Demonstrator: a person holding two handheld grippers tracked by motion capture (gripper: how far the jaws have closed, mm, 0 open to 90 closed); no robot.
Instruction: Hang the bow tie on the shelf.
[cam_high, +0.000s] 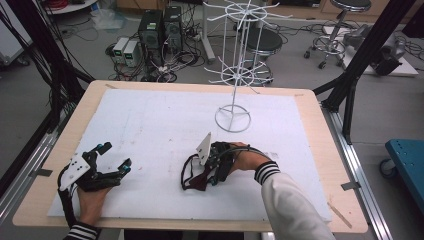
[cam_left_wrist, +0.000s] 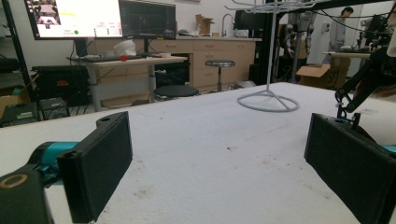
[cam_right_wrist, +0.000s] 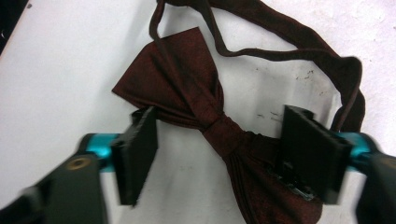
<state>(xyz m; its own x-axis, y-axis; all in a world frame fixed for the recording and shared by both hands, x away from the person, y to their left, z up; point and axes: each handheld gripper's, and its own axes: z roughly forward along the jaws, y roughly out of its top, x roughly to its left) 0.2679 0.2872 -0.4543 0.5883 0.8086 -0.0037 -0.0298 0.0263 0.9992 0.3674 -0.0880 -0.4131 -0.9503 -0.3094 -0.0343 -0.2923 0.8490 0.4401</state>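
- Bow tie (cam_right_wrist: 205, 116) lies flat on the white worktop (cam_high: 160, 120), directly under the right tongs (cam_right_wrist: 215, 154); in the high view it sits at centre front (cam_high: 197, 179), below the right hand (cam_high: 245, 162).
- Long axis of the bow runs diagonally in the right gripper view, upper-left wing to lower-right wing; knot (cam_right_wrist: 222, 128) sits between the two pads, nearer the right one.
- Right tongs: jaws part-way apart, straddling the bow. The right pad overlaps the lower wing; I can't see either pad pressing the cloth, so I read it as not gripped yet.
- Strap (cam_right_wrist: 289, 51) loops away beyond the knot, clear of the gap.
- Left tongs (cam_left_wrist: 219, 158): jaws wide apart, nothing between them, resting at the worktop's front-left (cam_high: 107, 162), well apart from the bow. Right hand is clearly the nearer.
- Wire rack (cam_high: 235, 65) stands beyond the bow, toward the far edge.
- Judgement: closing across the knot looks right; pads may snag the wing rather than the knot.
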